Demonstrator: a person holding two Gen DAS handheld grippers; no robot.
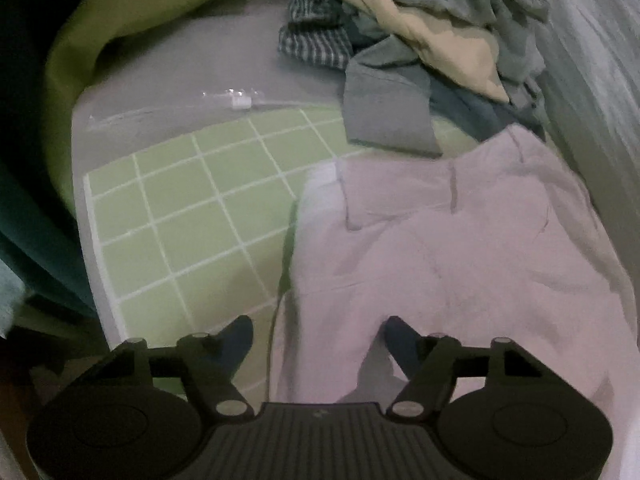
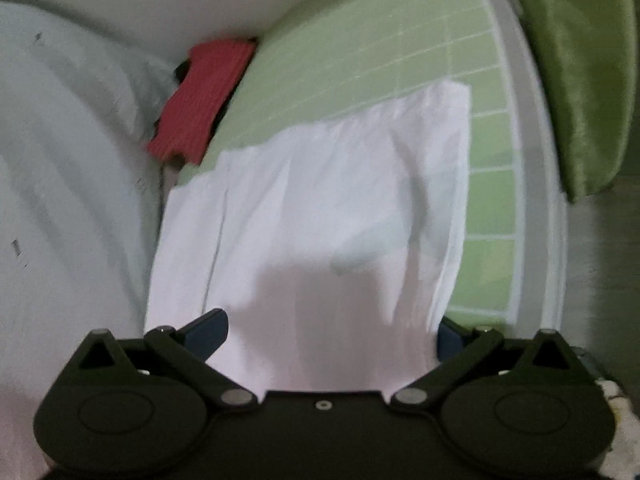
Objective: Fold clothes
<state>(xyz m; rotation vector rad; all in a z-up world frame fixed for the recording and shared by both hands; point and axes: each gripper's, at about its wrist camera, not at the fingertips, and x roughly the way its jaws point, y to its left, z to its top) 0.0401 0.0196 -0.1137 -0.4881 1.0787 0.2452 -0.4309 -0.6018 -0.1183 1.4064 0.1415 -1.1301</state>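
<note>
The left gripper (image 1: 319, 340) hangs over the near edge of the pale pink garment (image 1: 460, 264), its dark fingertips (image 1: 240, 338) spread apart with nothing pinched between them; the left tip sits over the green mat (image 1: 192, 216), the right tip over the pink cloth. In the left wrist view the garment fills the area from 3 to 6 o'clock, lying flat with a pocket seam showing toward 1 o'clock. The gridded mat spreads out at 9 o'clock of it, on a grey table (image 1: 180, 64). A heap of clothes (image 1: 420, 40) sits at 12 to 1 o'clock, touching the garment's far edge: a grey piece, a beige one, a checked one. An olive cloth (image 1: 104, 20) bunches at 10 o'clock, off the table edge.

The right gripper (image 2: 332, 332) stands wide, jaws parted on either side of the garment (image 2: 320, 200) without pressing it. In the right wrist view the pink cloth runs from 6 o'clock up to centre, over the mat (image 2: 360, 52). A red cloth (image 2: 196, 108) lies at 10 o'clock, beside the mat's edge. A green cushion (image 2: 576, 72) shows at 2 o'clock.
</note>
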